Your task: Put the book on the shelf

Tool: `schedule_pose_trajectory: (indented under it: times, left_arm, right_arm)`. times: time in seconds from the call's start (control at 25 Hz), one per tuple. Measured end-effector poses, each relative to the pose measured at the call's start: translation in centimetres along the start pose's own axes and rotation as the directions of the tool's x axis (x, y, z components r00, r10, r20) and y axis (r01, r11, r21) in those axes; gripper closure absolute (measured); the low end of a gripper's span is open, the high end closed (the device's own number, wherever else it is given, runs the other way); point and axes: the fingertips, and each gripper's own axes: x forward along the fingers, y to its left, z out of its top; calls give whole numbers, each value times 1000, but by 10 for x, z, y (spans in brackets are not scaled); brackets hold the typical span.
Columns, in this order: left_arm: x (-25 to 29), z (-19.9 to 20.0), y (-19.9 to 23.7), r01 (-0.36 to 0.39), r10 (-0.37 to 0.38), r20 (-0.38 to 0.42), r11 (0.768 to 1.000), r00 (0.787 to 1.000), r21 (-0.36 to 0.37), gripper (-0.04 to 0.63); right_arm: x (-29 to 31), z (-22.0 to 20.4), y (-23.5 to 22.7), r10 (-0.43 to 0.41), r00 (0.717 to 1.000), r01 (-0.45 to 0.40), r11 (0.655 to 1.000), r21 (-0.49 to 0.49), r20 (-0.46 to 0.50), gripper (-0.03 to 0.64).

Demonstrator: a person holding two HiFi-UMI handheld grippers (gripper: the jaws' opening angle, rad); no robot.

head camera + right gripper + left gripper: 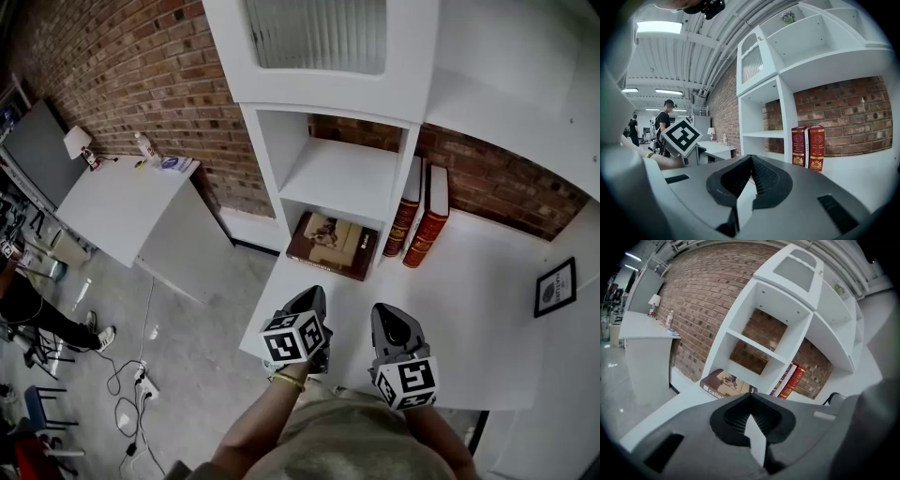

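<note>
left gripper (750, 395): jaws clenched together, nothing between them. right gripper (751, 157): jaws likewise pressed together, nothing held. both hang side by side over the white counter (469, 309), apart from the book (333, 246). the book lies flat, cover up, in the bottom compartment of the shelf (342, 178). two red books (417, 223) stand just right of the shelf's side wall.

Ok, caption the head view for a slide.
Left gripper and right gripper, shut and empty, over a white counter facing a flat brown book, two upright red books.
</note>
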Motion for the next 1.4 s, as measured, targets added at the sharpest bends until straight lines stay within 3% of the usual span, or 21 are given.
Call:
schedule_pose_trajectory:
  times: [0.16,0.32,0.56,0.72,1.4]
  left_arm:
    - [-16,2,-8,-6,5,18,996,1000,83,588]
    - [-31,3,-16,-26,18,38,976,999,217,588]
    - [-51,-2,-26,-25,8,57,956,998,291,588]
    - [-61,-9,-31,-32,9,64,928,998,370,588]
    - [-86,-34,-27,-2,-20,54,927,998,374,588]
  right_arm:
    - [-3,-1,8,19,1000,-19,1000,0,-3,611]
    - [-6,-4,15,35,999,-35,999,1,-6,611]
    - [-9,-8,22,54,998,-54,999,1,-9,611]
    - [-11,-9,25,61,998,-61,998,-3,-9,611]
    - [-28,-22,34,94,995,-94,996,-3,-35,611]
